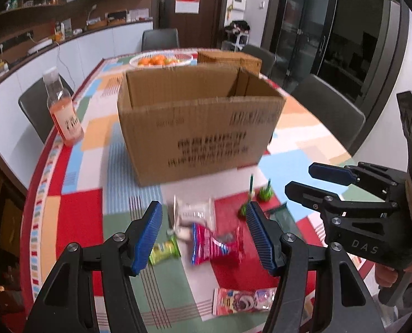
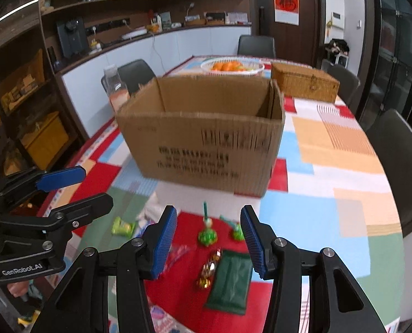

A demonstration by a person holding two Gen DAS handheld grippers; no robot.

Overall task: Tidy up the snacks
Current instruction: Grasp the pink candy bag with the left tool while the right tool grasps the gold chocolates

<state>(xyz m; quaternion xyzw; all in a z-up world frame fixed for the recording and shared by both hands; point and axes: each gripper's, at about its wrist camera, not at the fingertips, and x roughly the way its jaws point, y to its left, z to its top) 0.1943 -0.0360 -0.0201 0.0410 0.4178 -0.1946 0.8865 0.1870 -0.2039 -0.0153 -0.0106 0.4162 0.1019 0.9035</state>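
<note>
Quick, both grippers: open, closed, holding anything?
Left gripper: open, empty, above the red snack packet.
Right gripper: open, empty, above the green packet.

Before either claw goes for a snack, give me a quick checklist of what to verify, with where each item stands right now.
1. Left claw empty and open: ok, nothing between its pads.
2. Right claw empty and open: ok.
3. Box open on top to take snacks: ok; what is already inside, cannot tell.
4. Snacks within view: ok, red packet lies below the left claw, green packet below the right.
5. Claws apart from each other: ok, they are side by side with a gap.
6. Bottle away from the snacks: ok, it stands upright left of the box.
</note>
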